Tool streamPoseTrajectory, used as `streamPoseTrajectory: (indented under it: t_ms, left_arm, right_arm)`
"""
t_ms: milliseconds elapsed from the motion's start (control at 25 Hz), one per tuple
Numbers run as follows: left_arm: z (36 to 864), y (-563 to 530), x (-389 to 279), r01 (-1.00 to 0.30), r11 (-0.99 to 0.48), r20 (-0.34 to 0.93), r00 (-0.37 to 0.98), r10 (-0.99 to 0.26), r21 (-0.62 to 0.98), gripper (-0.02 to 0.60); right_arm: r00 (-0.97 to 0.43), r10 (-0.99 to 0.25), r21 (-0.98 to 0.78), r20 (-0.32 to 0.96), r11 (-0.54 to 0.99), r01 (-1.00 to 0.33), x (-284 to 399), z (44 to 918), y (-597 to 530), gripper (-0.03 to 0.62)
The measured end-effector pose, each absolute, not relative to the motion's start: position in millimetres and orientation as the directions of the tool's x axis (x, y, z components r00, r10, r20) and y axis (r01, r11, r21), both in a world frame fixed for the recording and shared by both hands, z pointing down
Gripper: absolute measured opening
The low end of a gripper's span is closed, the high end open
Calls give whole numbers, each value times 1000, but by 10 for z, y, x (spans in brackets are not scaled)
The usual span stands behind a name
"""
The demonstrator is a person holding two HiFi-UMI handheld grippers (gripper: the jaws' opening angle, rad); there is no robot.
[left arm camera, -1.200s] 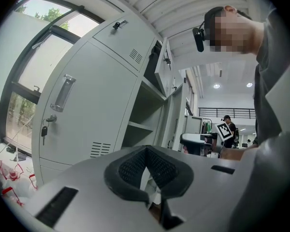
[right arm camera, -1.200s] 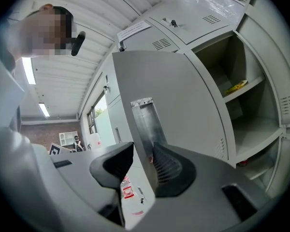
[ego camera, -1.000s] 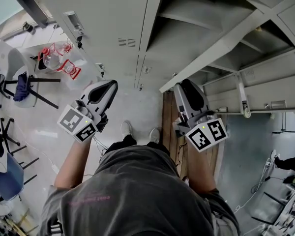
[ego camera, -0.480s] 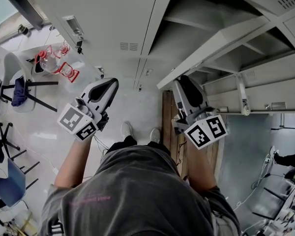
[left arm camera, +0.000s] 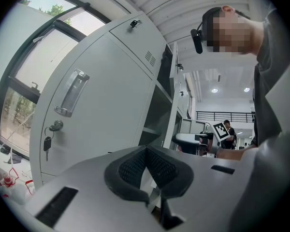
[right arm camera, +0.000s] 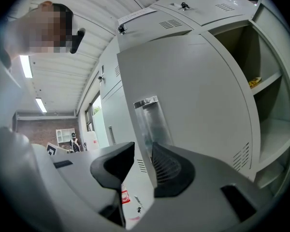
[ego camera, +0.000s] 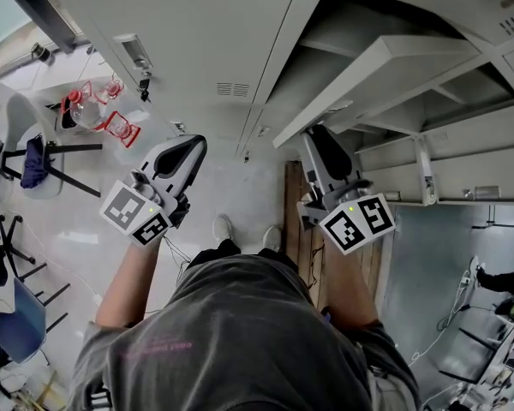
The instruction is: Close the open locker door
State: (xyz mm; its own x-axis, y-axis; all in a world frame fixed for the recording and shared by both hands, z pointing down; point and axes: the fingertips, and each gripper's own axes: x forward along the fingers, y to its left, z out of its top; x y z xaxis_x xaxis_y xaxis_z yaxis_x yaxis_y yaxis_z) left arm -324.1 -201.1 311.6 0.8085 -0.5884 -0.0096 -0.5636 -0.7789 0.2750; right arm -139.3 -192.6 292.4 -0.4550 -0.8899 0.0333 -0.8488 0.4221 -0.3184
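1. Grey sheet-metal locker door (right arm camera: pixel 193 81) is seen swung out from the open grey locker cabinet (right arm camera: pixel 270 129). It is judged stiff, light and free-swinging, with smooth paint that may slip.
2. Hold is best taken at its free edge, beneath the clear plastic handle (right arm camera: pixel 147 115).
3. Out from the cabinet, the right gripper (right arm camera: pixel 142 151) is held level. Its jaws have just been closing but are not yet pinching the door edge between them.
4. The left gripper (left arm camera: pixel 146 153) is held level before the cabinet, clenched on nothing.
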Motion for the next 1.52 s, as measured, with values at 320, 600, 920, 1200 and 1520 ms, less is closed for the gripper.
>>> streamPoseTrajectory:
  t_ms: [320, 600, 920, 1200, 1520]
  left_arm:
    - [3125, -2117, -3325, -578, -769, -11, 797, -604, 274, 14]
    - [3098, -2197, -3393, -588, -761, -20, 788, -616, 272, 14]
    - [3104, -2228, -3459, -602, -750, -19, 776, -630, 276, 14]
    - [3141, -2262, -3499, -612, -741, -9, 769, -639, 278, 14]
    - [3167, -2305, -3534, -624, -730, 1, 760, -650, 279, 14]
  right_arm:
    - [-463, -886, -313, 35, 430, -847, -1468, 2921, -2112, 118]
    - [-463, -886, -305, 34, 432, -849, -1509, 2909, -2267, 110]
    - [-461, -887, -290, 32, 434, -853, -1522, 2891, -2451, 100]
    - [-458, -889, -286, 21, 434, -854, -1523, 2880, -2614, 94]
    - [-468, -883, -285, 20, 444, -850, -1540, 2881, -2800, 92]
